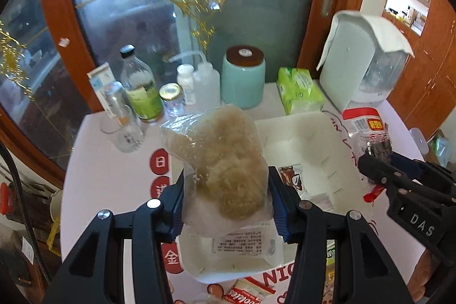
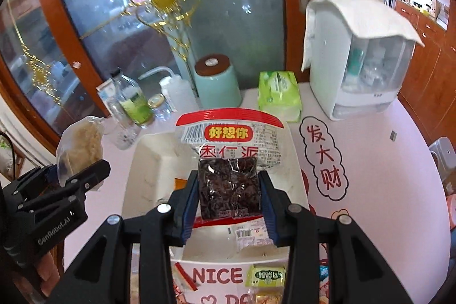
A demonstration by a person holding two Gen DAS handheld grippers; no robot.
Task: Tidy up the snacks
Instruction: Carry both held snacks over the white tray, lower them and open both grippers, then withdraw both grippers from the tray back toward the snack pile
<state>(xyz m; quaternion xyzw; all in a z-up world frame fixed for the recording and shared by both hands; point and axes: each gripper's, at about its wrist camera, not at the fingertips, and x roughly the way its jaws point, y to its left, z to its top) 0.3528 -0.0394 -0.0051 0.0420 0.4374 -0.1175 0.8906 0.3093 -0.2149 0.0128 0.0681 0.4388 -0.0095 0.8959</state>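
Note:
My left gripper (image 1: 226, 201) is shut on a clear bag of beige floss cake (image 1: 225, 161) and holds it above the near left part of a white tray (image 1: 336, 144). It also shows at the left of the right wrist view (image 2: 82, 150). My right gripper (image 2: 229, 198) is shut on a red-and-white packet of dark dates (image 2: 230, 161), held above the white tray (image 2: 148, 158). That gripper appears at the right of the left wrist view (image 1: 370, 161). A small wrapped snack (image 1: 292, 177) lies in the tray.
At the table's back stand bottles and jars (image 1: 139, 87), a mint canister (image 1: 243, 76), a green tissue pack (image 1: 299, 90) and a white organizer box (image 1: 362, 61). Loose snack packets (image 2: 265, 275) lie near the front edge. A glass door is behind the table.

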